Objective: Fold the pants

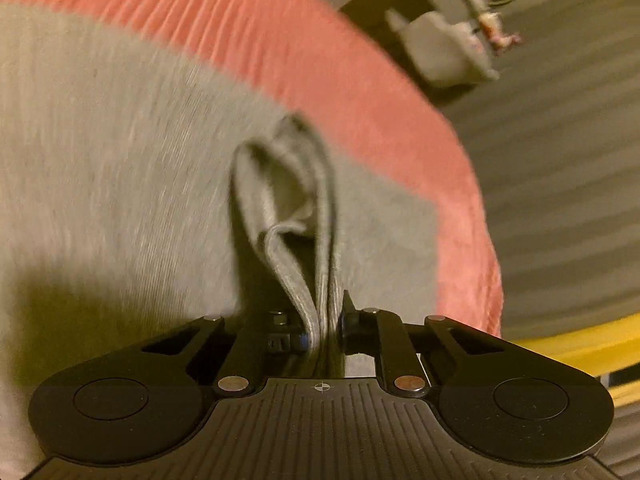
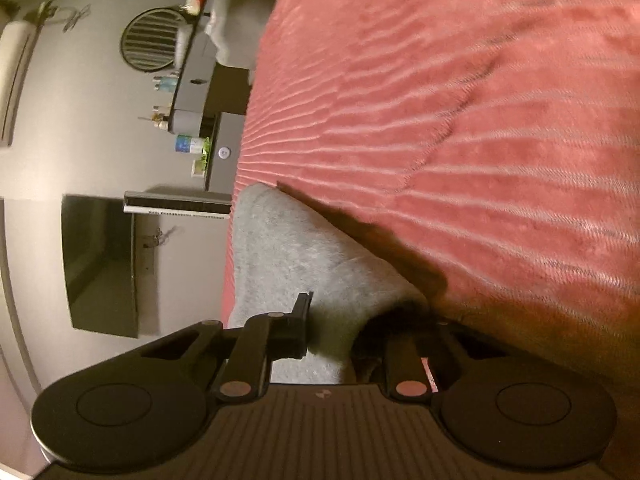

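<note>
My left tongs (image 1: 325,326) pinch a doubled hem of the grey pants (image 1: 120,168), which spread across the frame's left and centre on the pink bedspread (image 1: 360,92). My right tongs (image 2: 338,330) stand parted around the cloth, not clamped, I think; it's dark there. A fold seems underway, unfinished. The bed edge runs close at right; open bedspread fills the right-wrist view's upper right.

Grey pants (image 1: 120,160) flat, edge bunched

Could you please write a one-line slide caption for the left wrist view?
Left gripper shut on a bunched hem of grey pants, lifted above the ribbed pink bedspread.
</note>
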Demonstrator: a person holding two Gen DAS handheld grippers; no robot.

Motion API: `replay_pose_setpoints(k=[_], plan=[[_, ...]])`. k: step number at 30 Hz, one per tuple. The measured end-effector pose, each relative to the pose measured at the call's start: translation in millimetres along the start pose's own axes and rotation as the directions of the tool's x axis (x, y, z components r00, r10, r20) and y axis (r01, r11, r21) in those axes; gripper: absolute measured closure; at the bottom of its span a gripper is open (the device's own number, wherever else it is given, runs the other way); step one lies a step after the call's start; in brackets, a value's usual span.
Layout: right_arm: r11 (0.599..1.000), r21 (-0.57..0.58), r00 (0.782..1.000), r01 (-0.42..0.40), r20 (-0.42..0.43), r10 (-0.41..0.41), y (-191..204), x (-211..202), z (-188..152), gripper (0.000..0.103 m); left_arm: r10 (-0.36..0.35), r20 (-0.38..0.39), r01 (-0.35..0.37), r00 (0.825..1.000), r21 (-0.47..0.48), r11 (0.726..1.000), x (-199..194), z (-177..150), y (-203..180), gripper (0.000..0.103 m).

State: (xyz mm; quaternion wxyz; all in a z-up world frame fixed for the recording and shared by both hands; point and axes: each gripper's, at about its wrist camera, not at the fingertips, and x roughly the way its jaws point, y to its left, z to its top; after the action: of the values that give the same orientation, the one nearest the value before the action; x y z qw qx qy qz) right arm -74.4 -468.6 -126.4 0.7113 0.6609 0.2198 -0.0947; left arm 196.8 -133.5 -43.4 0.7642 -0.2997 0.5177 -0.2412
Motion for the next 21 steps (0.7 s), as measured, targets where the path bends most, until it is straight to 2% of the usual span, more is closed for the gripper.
replay_pose_setpoints(k=[2,6,8,11,13,14,15,16,17,18,20,21], plan=[[1.000,-0.007,1.000,-0.008,-0.006,0.008,5.6,-3.0,-3.1,0.085,-0.013,0.034,0.011,0.999,0.051,0.999,-18.6,7.0,-12.6,0.088],[0.992,-0.124,1.000,-0.007,-0.023,0.004,34.0,-1.6,-20.2,0.085,-0.011,0.097,-0.002,0.995,0.128,0.992,-55.3,22.4,-28.6,0.088],[0.986,-0.164,0.999,-0.014,-0.040,0.007,47.0,1.2,-31.3,0.085,-0.016,0.126,-0.002,0.992,0.142,0.990,-73.0,22.6,-22.4,0.088],[0.980,-0.199,0.996,-0.023,-0.088,0.006,60.5,10.4,-49.3,0.085,0.017,0.163,-0.039,0.987,0.131,0.991,-95.3,22.6,-3.5,0.088],[0.973,-0.232,0.992,-0.002,-0.123,-0.027,64.9,18.4,-59.8,0.085,0.056,0.166,-0.077,0.985,0.121,0.990,-102.4,19.7,14.4,0.087],[0.968,-0.248,0.988,0.021,-0.144,-0.059,64.8,24.1,-65.0,0.083,0.098,0.169,-0.120,0.981,0.125,0.985,-102.7,16.7,24.8,0.087],[0.966,-0.255,0.981,0.044,-0.172,-0.090,63.1,29.5,-68.1,0.077,0.150,0.175,-0.174,0.973,0.129,0.976,-102.3,12.8,35.7,0.086],[0.965,-0.252,0.970,0.073,-0.206,-0.127,60.5,34.9,-69.0,0.065,0.201,0.177,-0.225,0.964,0.127,0.966,-100.4,9.7,47.1,0.084],[0.970,-0.223,0.964,0.096,-0.223,-0.146,56.0,37.0,-67.2,0.062,0.242,0.172,-0.262,0.955,0.102,0.960,-100.5,6.7,61.8,0.079],[0.979,-0.185,0.969,0.082,-0.217,-0.122,52.6,35.1,-63.4,0.061,0.261,0.161,-0.274,0.952,0.064,0.959,-100.1,5.2,74.9,0.073],[0.989,-0.132,0.980,0.066,-0.180,-0.090,47.2,28.0,-55.1,0.046,0.236,0.163,-0.236,0.958,-0.014,0.972,-102.4,3.2,95.4,0.065],[0.992,-0.113,0.984,0.050,-0.163,-0.068,44.8,24.9,-52.9,0.040,0.206,0.173,-0.201,0.963,-0.048,0.978,-102.9,3.9,101.1,0.055]])
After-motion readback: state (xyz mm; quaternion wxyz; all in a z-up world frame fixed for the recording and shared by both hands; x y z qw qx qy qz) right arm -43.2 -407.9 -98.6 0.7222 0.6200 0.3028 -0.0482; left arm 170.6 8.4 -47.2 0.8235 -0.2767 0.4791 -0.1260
